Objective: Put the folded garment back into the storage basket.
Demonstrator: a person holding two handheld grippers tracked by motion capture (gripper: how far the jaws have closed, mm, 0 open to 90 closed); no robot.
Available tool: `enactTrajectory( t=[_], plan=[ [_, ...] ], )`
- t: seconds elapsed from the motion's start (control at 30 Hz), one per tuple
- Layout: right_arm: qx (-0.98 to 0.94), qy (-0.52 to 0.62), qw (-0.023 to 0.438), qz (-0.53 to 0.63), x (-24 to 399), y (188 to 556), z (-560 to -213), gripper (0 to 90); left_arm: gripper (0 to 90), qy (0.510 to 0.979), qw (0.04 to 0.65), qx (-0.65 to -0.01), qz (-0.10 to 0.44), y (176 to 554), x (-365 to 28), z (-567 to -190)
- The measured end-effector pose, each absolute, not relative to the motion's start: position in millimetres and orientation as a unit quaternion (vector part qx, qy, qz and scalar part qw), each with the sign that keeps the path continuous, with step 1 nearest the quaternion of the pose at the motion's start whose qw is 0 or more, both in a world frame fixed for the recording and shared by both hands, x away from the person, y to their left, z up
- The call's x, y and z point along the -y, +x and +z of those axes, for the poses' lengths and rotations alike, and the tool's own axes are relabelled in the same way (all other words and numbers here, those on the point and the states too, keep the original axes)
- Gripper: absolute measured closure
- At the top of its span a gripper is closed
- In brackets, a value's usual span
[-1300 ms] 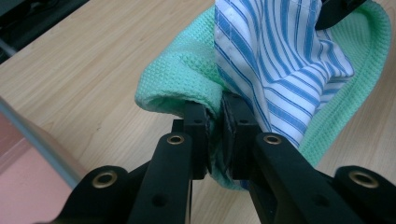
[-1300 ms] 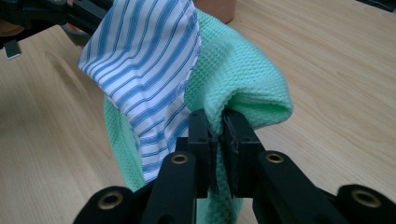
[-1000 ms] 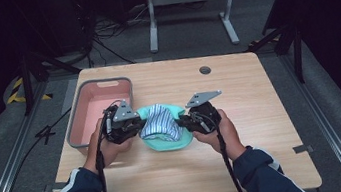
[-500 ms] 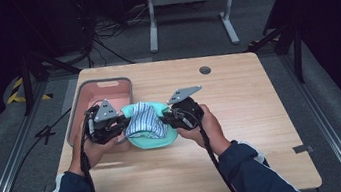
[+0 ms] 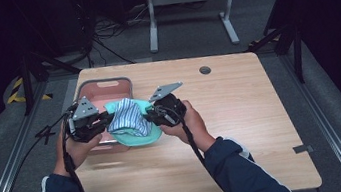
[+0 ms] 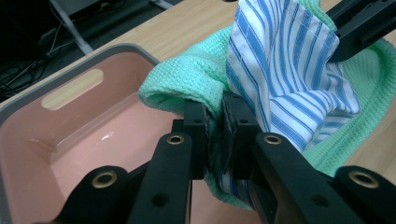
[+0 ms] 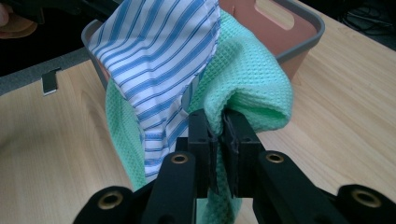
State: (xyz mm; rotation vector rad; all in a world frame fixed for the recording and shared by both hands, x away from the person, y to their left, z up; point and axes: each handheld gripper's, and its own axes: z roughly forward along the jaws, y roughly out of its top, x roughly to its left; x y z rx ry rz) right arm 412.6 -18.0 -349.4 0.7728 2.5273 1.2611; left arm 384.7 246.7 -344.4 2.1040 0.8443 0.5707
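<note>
Item: pink bin point(image 5: 102, 92), grey-rimmed, with a slot handle in its far wall; it stands on the wooden table point(image 5: 241, 111) near the table's left edge and serves as the reference for all that follows. Its inside is bare and glossy in the left gripper view point(image 6: 93, 135).

Item: green waffle-weave cloth point(image 5: 139, 137), held up by two corners, hanging partly above the bin's right wall and partly above the table just right of the bin. In the right gripper view point(image 7: 247, 79) the bin sits behind it.

Item: blue-and-white striped cloth point(image 5: 129, 119), bundled on top of the green cloth, at the bin's right side. Also seen in the left gripper view point(image 6: 289, 70) and in the right gripper view point(image 7: 159, 51).

Item: left gripper point(image 5: 106, 119), in the person's left hand point(image 5: 77, 149), over the bin's near right part. Jaws clenched on a fold of the green cloth point(image 6: 187, 88), with striped fabric caught alongside it.

Item: right gripper point(image 5: 153, 112), in the person's right hand point(image 5: 190, 123), just right of the bin, above the table. Jaws clenched on the opposite fold of the green cloth.

Item: round grommet point(image 5: 205, 70) set in the tabletop, well apart from the bin, to its right and farther back.

Item: dark blue sleeves point(image 5: 240, 177) with a white stripe, at the table's near edge, nearer than the bin.
</note>
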Motion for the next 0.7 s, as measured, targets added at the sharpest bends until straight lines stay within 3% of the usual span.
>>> enactTrajectory(
  t=[0.7],
  plan=[
    [-0.860,0.245,0.089,0.439,-33.6,426.0,-341.3,81.7,81.5,0.806,0.383,-0.360,0.273,386.6,-275.2,-335.7]
  ],
)
